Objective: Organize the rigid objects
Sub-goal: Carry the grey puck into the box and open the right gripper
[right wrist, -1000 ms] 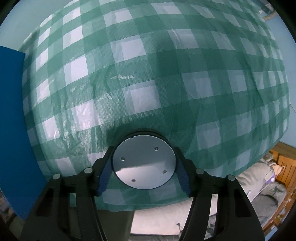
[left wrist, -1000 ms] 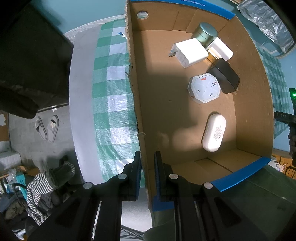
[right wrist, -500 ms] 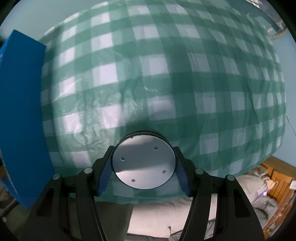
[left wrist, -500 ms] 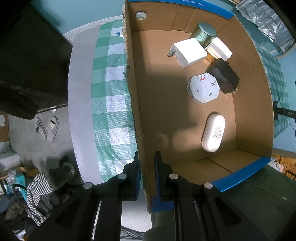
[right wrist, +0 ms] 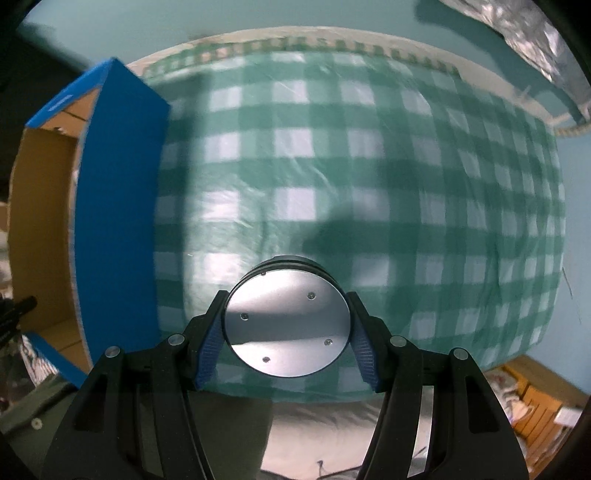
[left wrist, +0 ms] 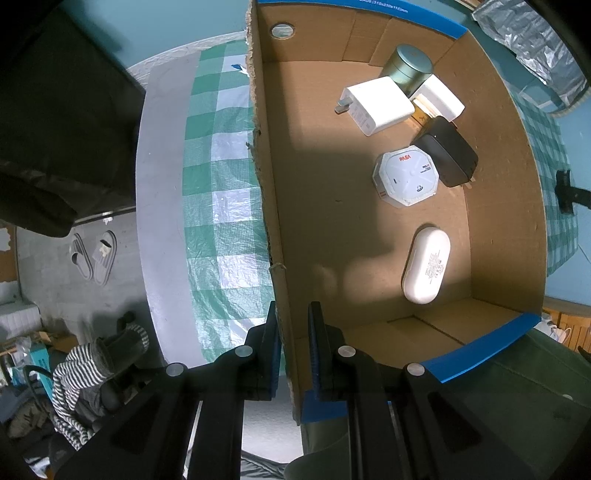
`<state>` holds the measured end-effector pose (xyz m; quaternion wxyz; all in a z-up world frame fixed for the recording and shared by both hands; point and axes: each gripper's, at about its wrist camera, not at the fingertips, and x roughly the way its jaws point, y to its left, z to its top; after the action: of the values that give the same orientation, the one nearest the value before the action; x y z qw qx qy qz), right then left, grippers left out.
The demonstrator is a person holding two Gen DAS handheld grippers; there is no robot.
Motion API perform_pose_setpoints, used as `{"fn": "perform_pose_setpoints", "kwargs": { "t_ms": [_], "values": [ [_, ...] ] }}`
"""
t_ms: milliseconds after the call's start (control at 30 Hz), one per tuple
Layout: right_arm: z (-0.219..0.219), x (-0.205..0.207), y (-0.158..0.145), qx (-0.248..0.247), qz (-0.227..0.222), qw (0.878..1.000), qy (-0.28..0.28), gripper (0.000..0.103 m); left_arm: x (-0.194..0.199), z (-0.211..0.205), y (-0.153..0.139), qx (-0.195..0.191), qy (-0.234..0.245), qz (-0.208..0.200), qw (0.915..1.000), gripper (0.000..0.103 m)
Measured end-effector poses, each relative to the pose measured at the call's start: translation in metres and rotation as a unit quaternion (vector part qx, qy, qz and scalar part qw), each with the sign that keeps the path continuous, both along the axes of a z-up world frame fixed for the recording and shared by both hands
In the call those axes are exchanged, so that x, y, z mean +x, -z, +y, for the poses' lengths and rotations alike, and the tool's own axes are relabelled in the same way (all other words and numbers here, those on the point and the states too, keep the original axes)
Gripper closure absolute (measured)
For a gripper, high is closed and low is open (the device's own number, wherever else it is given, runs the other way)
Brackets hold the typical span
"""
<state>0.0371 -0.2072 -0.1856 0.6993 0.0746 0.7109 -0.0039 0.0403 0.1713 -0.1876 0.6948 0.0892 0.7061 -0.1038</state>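
Note:
My left gripper point(left wrist: 292, 350) is shut on the near left wall of an open cardboard box point(left wrist: 275, 206) with blue outer sides. Inside lie a white oval case point(left wrist: 426, 264), a white octagonal box point(left wrist: 406, 175), a black adapter point(left wrist: 448, 153), a white charger point(left wrist: 376, 105), a small white block point(left wrist: 441, 96) and a green round tin point(left wrist: 408, 68). My right gripper point(right wrist: 286, 334) is shut on a round silver disc-shaped object point(right wrist: 287, 325), held above the checked cloth point(right wrist: 369, 184). The box's blue side point(right wrist: 114, 206) is to its left.
The table has a green-and-white checked plastic cloth point(left wrist: 221, 192) with a grey edge point(left wrist: 159, 206). Slippers point(left wrist: 94, 256) and clutter lie on the floor at left. A silver foil sheet point(right wrist: 524, 33) lies at the far right. A black gripper tip point(left wrist: 567, 192) shows beyond the box's right wall.
My right gripper has lifted and pulled back with the disc; the blue box side has come into view at left. My left gripper keeps its hold on the box wall.

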Motion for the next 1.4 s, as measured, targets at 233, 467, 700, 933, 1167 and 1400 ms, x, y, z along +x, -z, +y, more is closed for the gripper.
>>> {"fn": "perform_pose_setpoints", "kwargs": {
  "t_ms": [233,467,700,933,1167,1400],
  "values": [
    [0.023,0.022,-0.018,0.001,-0.015,0.998,-0.053,0.041,0.001,-0.002,0.001,0.001,0.001,0.001,1.0000,0.091],
    [0.060,0.045,-0.042,0.008,-0.038,0.992,-0.117,0.041,0.001,-0.002,0.001,0.001,0.000,0.000,1.0000,0.091],
    [0.104,0.062,-0.055,0.010,-0.054,0.980,-0.192,0.041,0.000,-0.003,0.001,0.002,-0.001,-0.002,1.0000,0.091],
    [0.146,0.077,-0.057,-0.005,-0.061,0.962,-0.265,0.041,-0.001,-0.004,0.000,0.004,0.001,-0.005,1.0000,0.091],
    [0.180,0.089,-0.041,-0.015,-0.049,0.949,-0.310,0.041,-0.001,-0.005,-0.002,0.005,0.001,-0.006,1.0000,0.091],
    [0.201,0.091,-0.016,-0.013,-0.035,0.937,-0.348,0.041,-0.001,-0.004,-0.004,0.004,-0.002,-0.009,1.0000,0.091]
  ]
}}
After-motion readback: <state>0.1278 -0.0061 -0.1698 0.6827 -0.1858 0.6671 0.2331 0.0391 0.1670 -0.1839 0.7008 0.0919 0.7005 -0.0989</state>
